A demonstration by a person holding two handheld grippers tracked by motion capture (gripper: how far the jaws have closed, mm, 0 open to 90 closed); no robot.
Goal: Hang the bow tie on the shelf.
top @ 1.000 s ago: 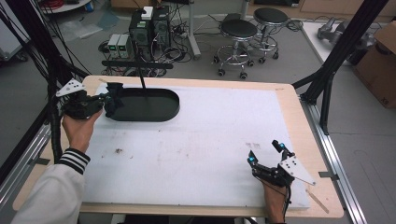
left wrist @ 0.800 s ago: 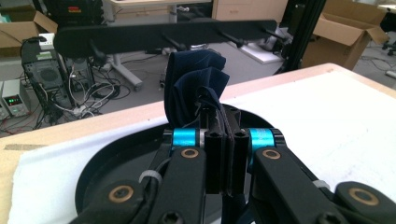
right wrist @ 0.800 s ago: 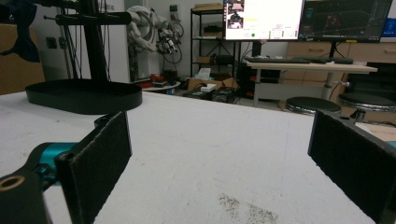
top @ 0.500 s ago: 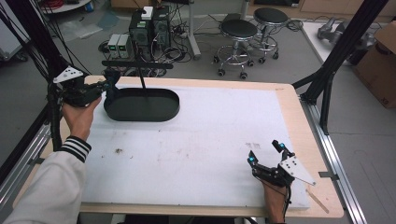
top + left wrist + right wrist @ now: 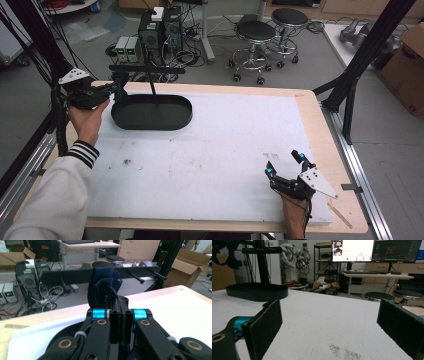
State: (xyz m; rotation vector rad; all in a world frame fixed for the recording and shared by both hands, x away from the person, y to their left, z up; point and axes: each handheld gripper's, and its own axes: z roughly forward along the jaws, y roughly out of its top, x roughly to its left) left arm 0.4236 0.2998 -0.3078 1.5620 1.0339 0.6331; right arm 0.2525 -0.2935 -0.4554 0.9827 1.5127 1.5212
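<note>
Dark blue cloth (image 5: pixel 103 287) pinched tight in the left gripper (image 5: pixel 119 315), bunched up just past the jaw tips | high view: cloth (image 5: pixel 120 80) at ten o'clock of the table, beside the rack's crossbar (image 5: pixel 147 69), over the black oval tray (image 5: pixel 150 120) rim | right gripper (image 5: pixel 285 165) at five o'clock, jaws wide, nothing between them, resting on the white mat (image 5: pixel 210 150).

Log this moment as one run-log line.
left tool: shut on dark blue cloth | cloth: raised beside rack crossbar | right tool: open, nothing between jaws, over white mat
</note>
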